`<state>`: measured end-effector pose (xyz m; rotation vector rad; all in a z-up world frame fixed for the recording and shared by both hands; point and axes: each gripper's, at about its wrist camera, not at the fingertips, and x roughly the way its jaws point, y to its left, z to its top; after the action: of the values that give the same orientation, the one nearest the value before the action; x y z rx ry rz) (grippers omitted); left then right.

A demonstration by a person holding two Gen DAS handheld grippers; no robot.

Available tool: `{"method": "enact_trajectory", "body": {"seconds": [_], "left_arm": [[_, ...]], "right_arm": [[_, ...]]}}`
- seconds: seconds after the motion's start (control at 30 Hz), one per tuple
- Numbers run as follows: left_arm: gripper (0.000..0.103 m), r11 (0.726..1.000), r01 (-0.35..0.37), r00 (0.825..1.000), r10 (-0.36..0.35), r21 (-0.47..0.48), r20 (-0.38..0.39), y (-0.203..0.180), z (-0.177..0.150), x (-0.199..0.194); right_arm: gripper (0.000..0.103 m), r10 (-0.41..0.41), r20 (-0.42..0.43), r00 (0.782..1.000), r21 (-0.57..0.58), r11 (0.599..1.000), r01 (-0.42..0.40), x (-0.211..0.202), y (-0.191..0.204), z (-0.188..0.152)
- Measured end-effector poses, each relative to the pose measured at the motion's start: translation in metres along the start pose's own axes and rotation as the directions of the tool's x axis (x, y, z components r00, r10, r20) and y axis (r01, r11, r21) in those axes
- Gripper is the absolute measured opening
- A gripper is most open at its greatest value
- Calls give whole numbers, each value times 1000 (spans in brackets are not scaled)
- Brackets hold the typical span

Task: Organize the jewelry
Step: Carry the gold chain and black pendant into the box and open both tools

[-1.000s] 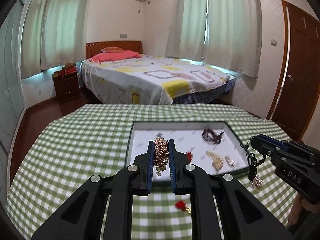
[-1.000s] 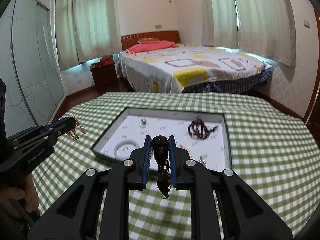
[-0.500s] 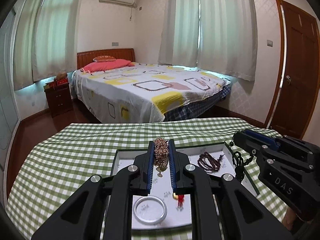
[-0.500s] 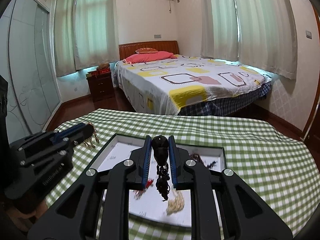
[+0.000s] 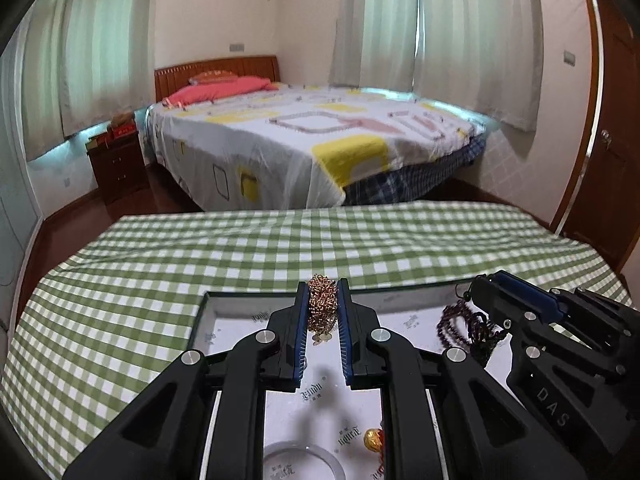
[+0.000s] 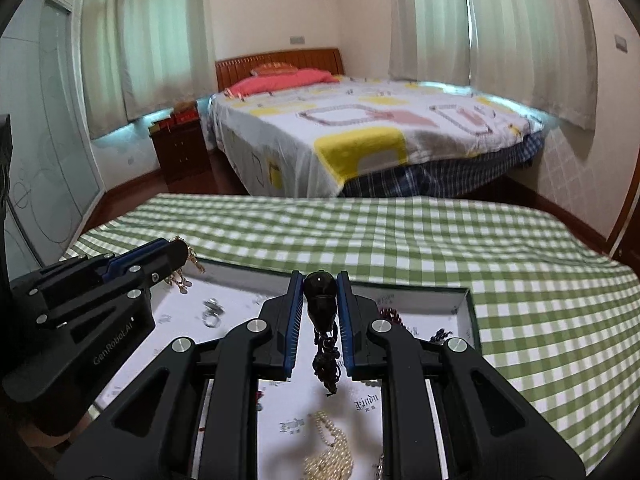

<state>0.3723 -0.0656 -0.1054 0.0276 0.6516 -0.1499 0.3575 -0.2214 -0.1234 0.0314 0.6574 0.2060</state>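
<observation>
My left gripper (image 5: 322, 300) is shut on a bunched gold chain (image 5: 321, 307) and holds it above the white-lined jewelry tray (image 5: 224, 312). My right gripper (image 6: 319, 294) is shut on a black bead strand (image 6: 320, 300) whose tail (image 6: 327, 364) hangs over the tray (image 6: 460, 308). In the left wrist view the right gripper (image 5: 486, 288) is on the right, above a dark red bead bracelet (image 5: 456, 326). In the right wrist view the left gripper (image 6: 176, 256) is on the left with the gold chain (image 6: 186, 272) dangling.
The tray holds a white bangle (image 5: 300, 462), a gold and red charm (image 5: 374, 438), a silver ring (image 6: 210, 316), a pearl strand (image 6: 330, 452) and dark red beads (image 6: 390, 314). A green checked cloth (image 5: 140, 280) covers the table. A bed (image 5: 320, 140) stands beyond it.
Both grippers have moved forward over the tray, still holding their pieces. More of the tray now lies under the fingers.
</observation>
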Motion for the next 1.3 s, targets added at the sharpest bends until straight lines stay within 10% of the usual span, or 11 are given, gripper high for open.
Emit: {"method": "enact_trajectory", "body": {"seconds": [0.67, 1.3], "left_arm": [[15, 1000, -25, 979, 27, 9, -203, 0, -13, 52], [18, 998, -33, 974, 42, 44, -222, -5, -21, 56]], "right_arm": [[17, -21, -184, 983, 17, 1000, 25, 49, -6, -11], [20, -31, -205, 978, 9, 999, 33, 55, -7, -11]]}}
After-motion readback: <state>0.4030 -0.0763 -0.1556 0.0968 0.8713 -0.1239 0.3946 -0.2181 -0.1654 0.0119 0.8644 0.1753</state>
